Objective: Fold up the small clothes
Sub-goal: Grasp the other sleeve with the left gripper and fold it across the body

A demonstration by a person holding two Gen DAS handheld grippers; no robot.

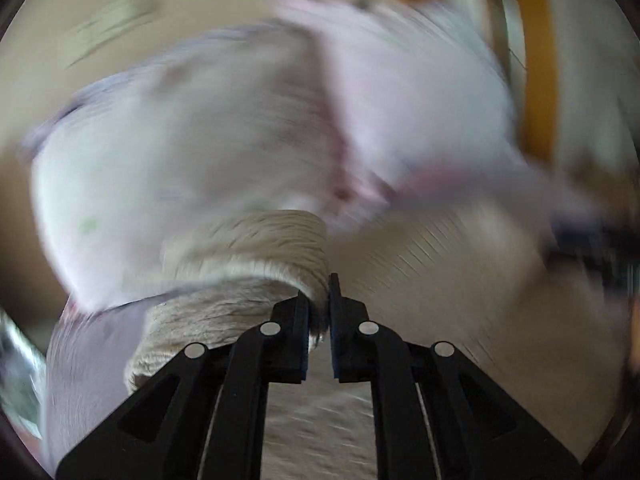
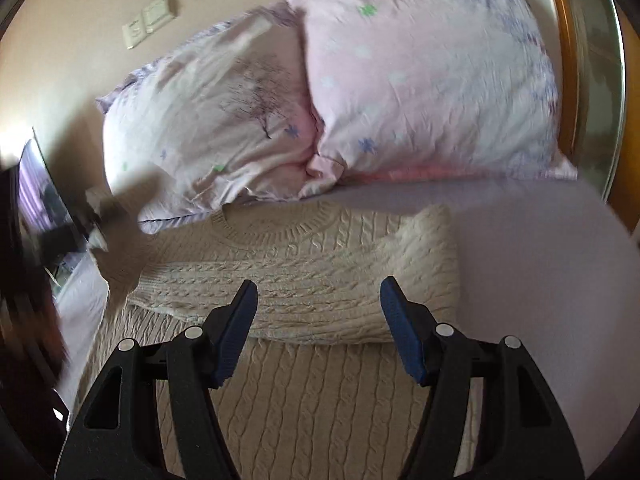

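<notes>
Cream cable-knit sweater [image 2: 304, 280] is being laid flat on the lavender bed sheet [image 2: 540, 260], below two floral pillows [image 2: 420, 76], one sleeve folded across its chest. Its ribbed cuff [image 1: 256, 248] is being pinched by the left gripper [image 1: 319, 312]; the right gripper [image 2: 319, 296] is being held spread wide above it.

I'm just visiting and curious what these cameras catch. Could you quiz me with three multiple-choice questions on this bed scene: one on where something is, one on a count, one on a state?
1. Where does the sweater lie?
A) on the bed, below the pillows
B) on the floor
C) on a chair

2. How many pillows?
A) one
B) two
C) four

3. The right gripper is:
A) open
B) shut on cloth
C) hidden

Key: A, the knit lies on the sheet; B, pale pillow and pink pillow; A, fingers apart, empty.
</notes>
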